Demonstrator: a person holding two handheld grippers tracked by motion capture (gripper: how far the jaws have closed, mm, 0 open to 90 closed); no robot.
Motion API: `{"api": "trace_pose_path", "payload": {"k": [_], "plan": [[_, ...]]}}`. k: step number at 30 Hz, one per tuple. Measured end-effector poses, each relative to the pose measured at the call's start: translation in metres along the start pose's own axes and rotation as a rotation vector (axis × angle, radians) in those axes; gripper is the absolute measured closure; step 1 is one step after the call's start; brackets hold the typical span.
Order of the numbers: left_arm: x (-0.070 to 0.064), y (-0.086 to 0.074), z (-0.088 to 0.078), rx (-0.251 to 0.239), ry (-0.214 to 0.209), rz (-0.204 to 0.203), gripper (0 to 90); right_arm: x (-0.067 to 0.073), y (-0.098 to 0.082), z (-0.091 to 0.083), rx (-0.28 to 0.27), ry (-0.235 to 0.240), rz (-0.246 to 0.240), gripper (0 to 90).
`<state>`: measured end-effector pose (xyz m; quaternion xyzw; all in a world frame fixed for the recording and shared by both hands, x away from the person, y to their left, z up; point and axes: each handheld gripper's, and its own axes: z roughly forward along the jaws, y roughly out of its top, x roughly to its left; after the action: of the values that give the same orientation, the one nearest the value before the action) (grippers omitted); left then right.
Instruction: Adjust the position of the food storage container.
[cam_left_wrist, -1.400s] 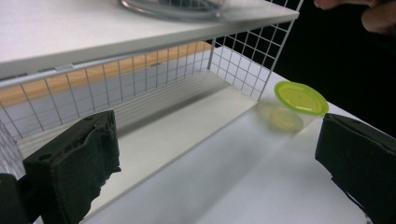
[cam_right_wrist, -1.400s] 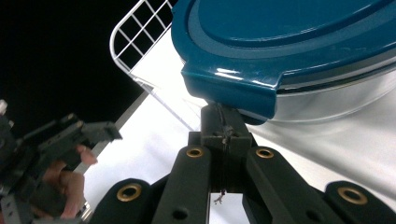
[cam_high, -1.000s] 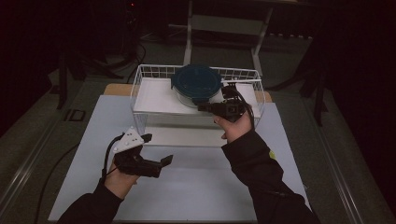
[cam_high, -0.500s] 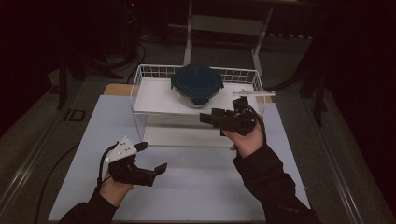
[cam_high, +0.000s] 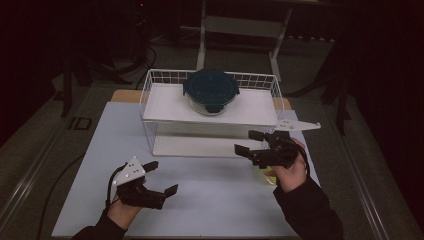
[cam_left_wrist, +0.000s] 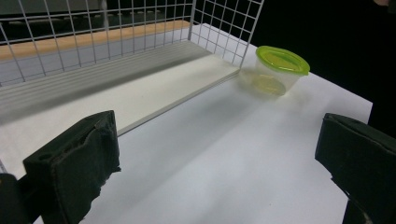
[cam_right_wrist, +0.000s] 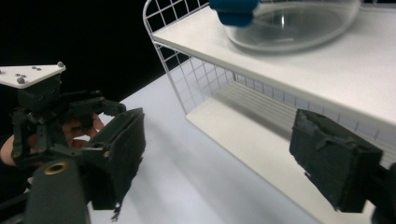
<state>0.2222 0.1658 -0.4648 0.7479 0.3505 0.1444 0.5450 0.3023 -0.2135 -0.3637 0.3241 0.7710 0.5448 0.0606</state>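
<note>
Both grippers (left (cam_high: 159, 178), right (cam_high: 248, 142)) gaping, empty, near rack (cam_high: 150, 90).

White table (cam_high: 200, 200): wire rack (cam_high: 150, 125), green-lidded tub (cam_left_wrist: 275, 70).

A lidded glass bowl (cam_high: 211, 93) with a dark blue clip-on lid sits upright on the wire rack's (cam_high: 150, 95) white top shelf

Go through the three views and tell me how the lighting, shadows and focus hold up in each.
High view: dim, surroundings near black, only the white table sheet and wire rack lit, detail soft. Left gripper view: brighter; the green-lidded container is fairly sharp, the near pads slightly soft, and a soft shadow crosses the sheet. Right gripper view: black background, glare on the glass bowl.
</note>
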Motion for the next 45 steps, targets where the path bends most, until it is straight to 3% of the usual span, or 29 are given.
{"api": "trace_pose_path", "payload": {"k": [3,5,12,16,18,23,27,33,45], "plan": [[0.000,-0.002,0.000,-0.002,-0.005,0.003,0.0,-0.004,-0.009,-0.009,0.019,-0.015,-0.002,18.0],[0.000,-0.004,0.000,-0.013,-0.012,0.001,0.0,-0.007,-0.014,-0.012,0.027,0.004,0.018,14.0],[0.000,-0.009,0.000,-0.029,-0.026,-0.009,0.0,-0.022,-0.037,-0.034,0.010,-0.051,0.057,14.8],[0.000,-0.011,0.000,-0.033,-0.022,-0.006,0.0,-0.033,-0.052,-0.049,0.010,-0.101,0.081,25.0],[0.000,-0.011,0.000,-0.036,-0.022,-0.005,0.0,-0.039,-0.060,-0.055,0.013,-0.146,0.067,30.0],[0.000,-0.012,-0.001,-0.044,-0.027,0.001,0.0,-0.054,-0.080,-0.071,0.012,-0.237,0.092,45.5],[0.000,-0.011,-0.001,-0.052,-0.024,0.004,0.0,-0.067,-0.095,-0.082,0.024,-0.317,0.115,66.7],[0.000,-0.012,-0.001,-0.060,-0.040,0.008,0.0,-0.086,-0.115,-0.088,0.074,-0.426,0.120,89.6],[0.000,-0.012,0.000,-0.060,-0.044,0.014,0.0,-0.126,-0.151,-0.082,0.162,-0.520,0.204,90.0]]}}
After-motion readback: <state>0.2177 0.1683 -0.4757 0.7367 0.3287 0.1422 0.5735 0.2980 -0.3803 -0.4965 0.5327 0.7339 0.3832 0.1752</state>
